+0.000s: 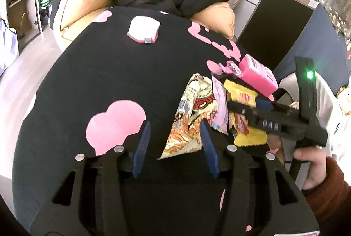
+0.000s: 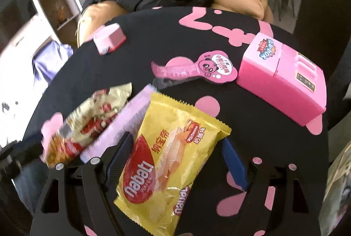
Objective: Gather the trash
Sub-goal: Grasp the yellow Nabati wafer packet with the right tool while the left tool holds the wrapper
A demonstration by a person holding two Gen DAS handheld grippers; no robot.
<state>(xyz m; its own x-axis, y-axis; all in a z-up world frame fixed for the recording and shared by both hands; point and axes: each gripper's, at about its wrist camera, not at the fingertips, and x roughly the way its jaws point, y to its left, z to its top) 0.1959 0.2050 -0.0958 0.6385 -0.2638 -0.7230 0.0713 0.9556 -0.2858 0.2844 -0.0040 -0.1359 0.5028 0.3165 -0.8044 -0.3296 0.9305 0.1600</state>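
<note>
Three snack wrappers lie bunched near the black table's (image 2: 166,43) front edge; right gripper (image 2: 177,161) straddles the yellow wafer packet (image 2: 175,148), jaws wide, unclamped; left gripper (image 1: 175,146) half-open, empty, likely to gather them.

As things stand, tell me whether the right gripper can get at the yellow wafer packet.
Probably yes. The right gripper is open, and the yellow wafer packet already lies between its blue fingers. Nothing covers it; the purple wrapper only lies alongside.

Round black table (image 2: 263,126) with pink cutout shapes. On it: white-and-pink case (image 2: 109,38), pink tag (image 2: 197,70), pink toy box (image 2: 283,82), and three touching wrappers: cream (image 2: 92,122), lilac (image 2: 122,124), yellow (image 2: 171,159).
</note>
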